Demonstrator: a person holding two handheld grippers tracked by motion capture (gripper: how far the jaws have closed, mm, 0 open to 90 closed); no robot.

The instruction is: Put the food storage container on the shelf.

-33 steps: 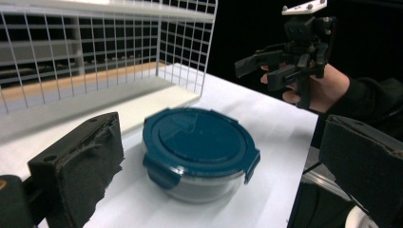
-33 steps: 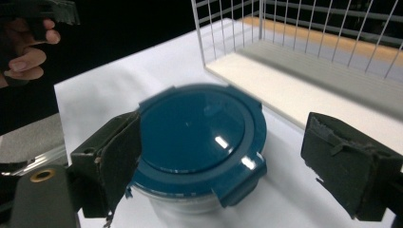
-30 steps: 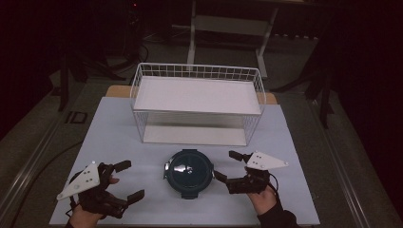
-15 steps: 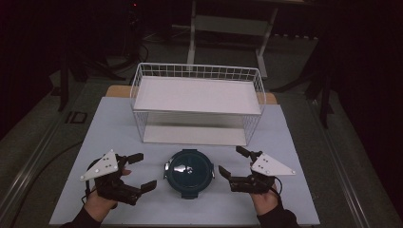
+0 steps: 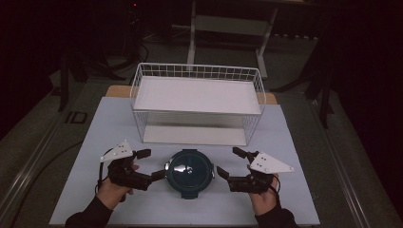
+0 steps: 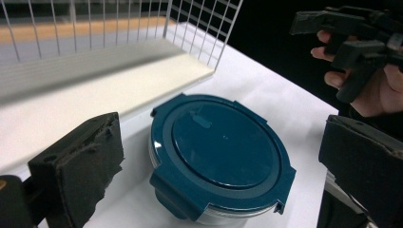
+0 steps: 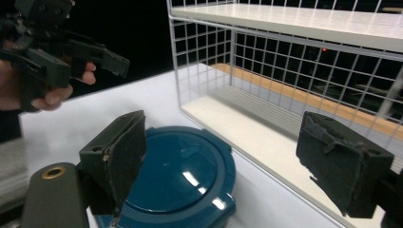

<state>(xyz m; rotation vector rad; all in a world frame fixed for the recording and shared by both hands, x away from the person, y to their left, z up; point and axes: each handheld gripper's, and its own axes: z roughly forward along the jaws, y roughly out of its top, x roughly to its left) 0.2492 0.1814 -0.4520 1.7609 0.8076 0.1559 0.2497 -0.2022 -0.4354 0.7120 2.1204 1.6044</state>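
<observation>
A round dark-teal lidded container sits on the white table near the front edge. My left gripper is open just left of it, the lower jaw close to the rim; I cannot tell whether it touches. My right gripper is open just right of it, a small gap away. In the left gripper view the container lies between and beyond the black pads. In the right gripper view the container sits low, beside the left pad.
A white wire basket stands behind the container, with a white board laid across its top and open space beneath. The white table ends just ahead of the hands. Dark floor and stands surround the table.
My left gripper has moved right and forward, up to the container's left side. My right gripper has barely shifted. The container has stayed put.
</observation>
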